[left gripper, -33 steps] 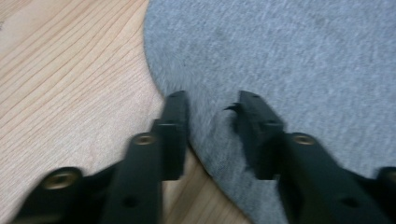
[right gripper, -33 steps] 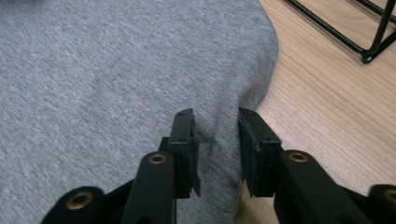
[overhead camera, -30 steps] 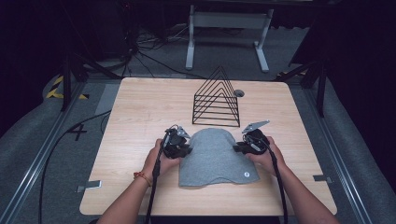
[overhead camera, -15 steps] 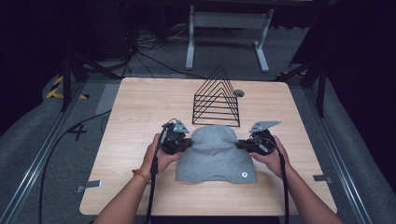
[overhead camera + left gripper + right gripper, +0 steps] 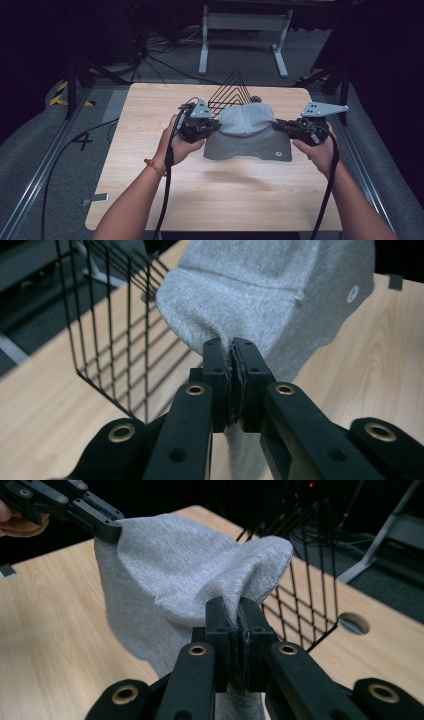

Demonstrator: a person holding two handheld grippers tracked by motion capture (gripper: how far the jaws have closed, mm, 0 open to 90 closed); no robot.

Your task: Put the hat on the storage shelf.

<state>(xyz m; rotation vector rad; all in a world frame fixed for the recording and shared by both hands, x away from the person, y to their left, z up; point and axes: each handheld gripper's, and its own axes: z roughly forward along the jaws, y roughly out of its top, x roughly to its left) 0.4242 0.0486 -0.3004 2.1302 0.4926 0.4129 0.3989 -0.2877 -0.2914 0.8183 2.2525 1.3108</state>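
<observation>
A grey cloth garment (image 5: 248, 134) with a small round white tag hangs in the air above the wooden table (image 5: 150, 165), stretched between both grippers. My left gripper (image 5: 214, 126) is shut on the garment's left edge; in the left gripper view the jaws pinch a fold of the grey fabric (image 5: 260, 300) at the left gripper's tips (image 5: 234, 347). My right gripper (image 5: 278, 126) is shut on the right edge, and in the right gripper view its tips (image 5: 235, 606) clamp the grey cloth (image 5: 165, 580). The left gripper (image 5: 107, 529) also appears there at the upper left, holding the far edge.
A black wire rack (image 5: 230, 92) shaped like a triangle stands on the table just behind the garment, close to it (image 5: 115, 330) (image 5: 310, 595). A round hole (image 5: 353, 623) is in the tabletop near the rack. Metal stand legs (image 5: 242, 30) are on the floor beyond.
Both hands have risen, lifting the garment off the table so it now hangs between the grippers. Its shadow shows on the bare wood below.
</observation>
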